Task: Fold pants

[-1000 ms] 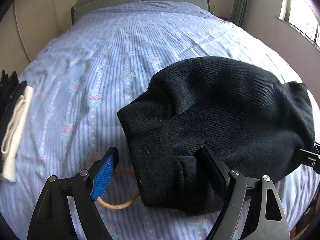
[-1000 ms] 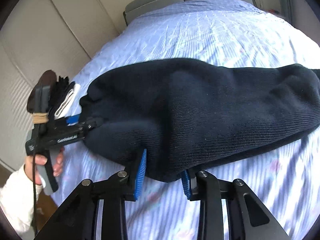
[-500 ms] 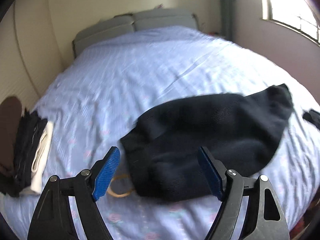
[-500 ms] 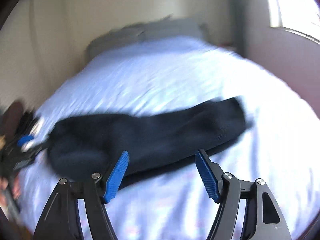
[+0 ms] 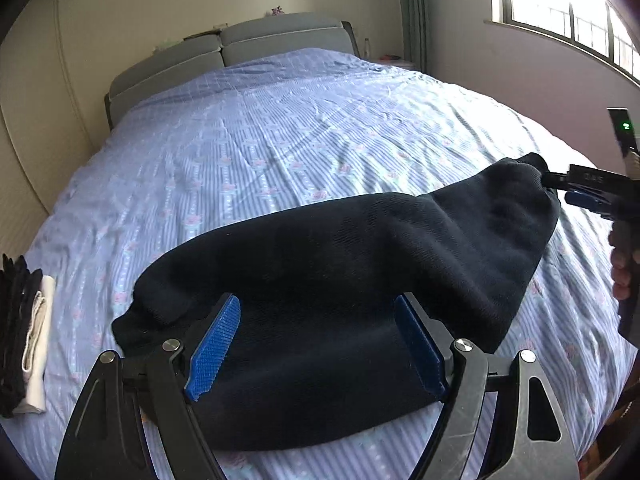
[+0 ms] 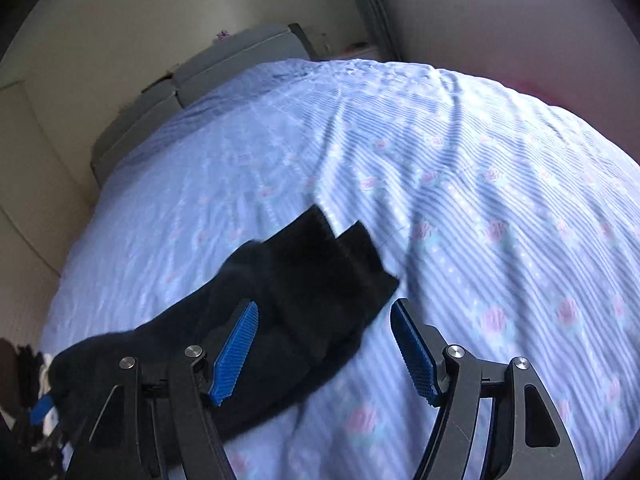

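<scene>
Dark navy knit pants (image 5: pixel 344 276) lie folded lengthwise across the near part of the blue floral bedspread (image 5: pixel 288 140). My left gripper (image 5: pixel 318 350) is open, its blue pads just above the pants' near left end, holding nothing. My right gripper (image 6: pixel 326 350) is open over the other end, where the leg cuffs (image 6: pixel 344 256) lie flat. In the left wrist view the right gripper (image 5: pixel 592 194) shows at the pants' far right tip. In the right wrist view the pants (image 6: pixel 248 320) run off to the lower left.
A small stack of folded dark and white clothes (image 5: pixel 26 340) lies at the bed's left edge. The grey headboard (image 5: pixel 224 52) is at the far end. A wall with a window (image 5: pixel 568 12) runs along the right side.
Both grippers let go of the pants, opened wide and pulled back and up. Both then came back down over the two ends. The pants lie more stretched out and flatter.
</scene>
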{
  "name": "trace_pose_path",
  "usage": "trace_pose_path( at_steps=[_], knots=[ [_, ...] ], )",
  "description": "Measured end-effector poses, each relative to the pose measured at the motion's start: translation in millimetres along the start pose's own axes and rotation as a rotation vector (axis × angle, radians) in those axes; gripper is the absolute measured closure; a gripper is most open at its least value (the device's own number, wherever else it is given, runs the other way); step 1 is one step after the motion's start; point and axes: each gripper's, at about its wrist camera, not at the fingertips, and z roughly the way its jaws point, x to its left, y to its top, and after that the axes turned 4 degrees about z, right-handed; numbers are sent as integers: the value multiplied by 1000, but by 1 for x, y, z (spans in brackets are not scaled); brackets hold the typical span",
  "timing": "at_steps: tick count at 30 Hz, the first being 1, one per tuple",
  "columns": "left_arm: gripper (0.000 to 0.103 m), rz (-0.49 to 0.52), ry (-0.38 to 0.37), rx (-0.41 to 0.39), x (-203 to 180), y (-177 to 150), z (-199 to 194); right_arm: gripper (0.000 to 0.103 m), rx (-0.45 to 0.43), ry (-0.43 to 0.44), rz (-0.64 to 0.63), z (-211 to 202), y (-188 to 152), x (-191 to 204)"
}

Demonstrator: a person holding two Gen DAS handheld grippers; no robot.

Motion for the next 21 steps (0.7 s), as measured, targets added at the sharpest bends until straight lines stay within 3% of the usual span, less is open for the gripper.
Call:
trace_pose_path(
  at_steps=[3,5,6,12,15,18,20,21],
  knots=[
    [24,0,1,10,-3,2,7,34,93,33,46,28,5,-5],
    [24,-4,-2,17,-5,2,11,47,115,17,45,36,5,-5],
    [24,-9,-9,22,-5,2,12,60,117,10,35,37,4,-3],
    [24,-49,-21,34,-1,0,15,88,0,-83,-121,11,-9,27],
    [24,-61,-15,44,4,-1,19,88,-94,-117,-154,-6,-5,32],
    [24,-93,-12,75,10,-4,24,88,4,-159,-121,24,2,20],
    [24,-105,-18,82,14,-6,25,87,6,-175,-112,29,-1,17],
    [24,-102,-14,84,15,-8,26,80,-7,-188,-133,29,-2,19]
  ],
)
